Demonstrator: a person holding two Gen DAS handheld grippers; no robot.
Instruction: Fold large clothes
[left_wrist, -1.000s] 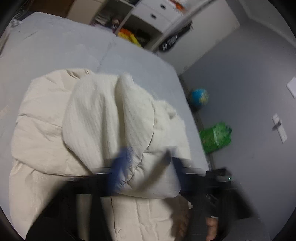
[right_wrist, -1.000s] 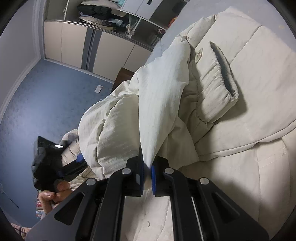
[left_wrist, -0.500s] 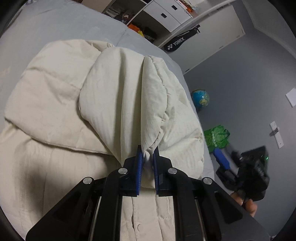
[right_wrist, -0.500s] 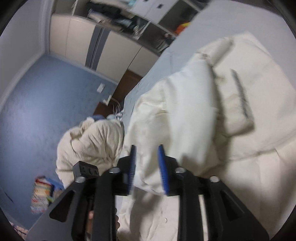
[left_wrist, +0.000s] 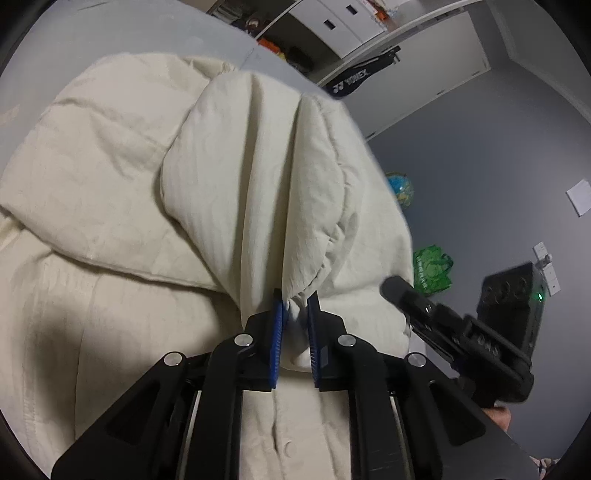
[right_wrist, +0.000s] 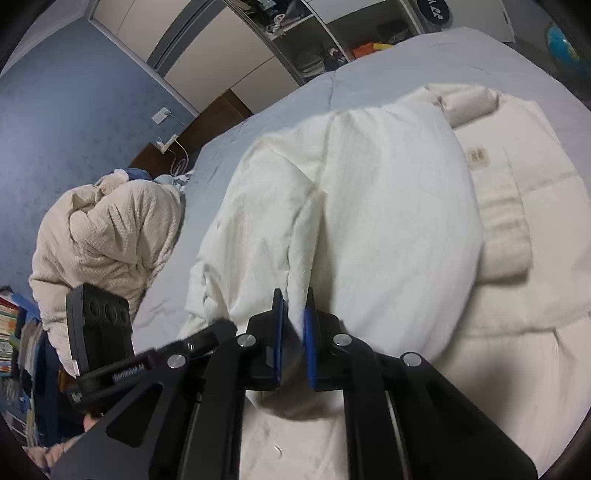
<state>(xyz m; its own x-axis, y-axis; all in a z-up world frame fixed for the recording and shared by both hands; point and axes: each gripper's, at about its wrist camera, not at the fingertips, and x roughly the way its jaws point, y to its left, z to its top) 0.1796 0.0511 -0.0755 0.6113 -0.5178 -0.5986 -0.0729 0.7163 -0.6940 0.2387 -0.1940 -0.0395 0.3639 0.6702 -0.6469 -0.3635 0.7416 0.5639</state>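
Note:
A cream padded coat (left_wrist: 258, 184) lies spread on the grey bed (left_wrist: 110, 44), with one part folded over its middle. My left gripper (left_wrist: 295, 306) is shut on a bunched fold of that part, and cloth is pinched between its blue pads. In the right wrist view the same coat (right_wrist: 388, 206) fills the centre. My right gripper (right_wrist: 294, 306) has its jaws closing to a narrow gap on the folded part's near edge, with white cloth between the pads. The right gripper's black body (left_wrist: 461, 332) shows beside the coat's right edge.
A beige fleece heap (right_wrist: 107, 236) sits at the bed's left edge. Wardrobe shelves (right_wrist: 295, 37) stand behind the bed. On the floor to the right are a globe (left_wrist: 400, 188) and a green bag (left_wrist: 432, 269). Books (right_wrist: 11, 321) are stacked at the far left.
The left gripper came down with its fold of the coat. The right gripper let go of its cloth, opened, swung round and narrowed again on the folded part's edge.

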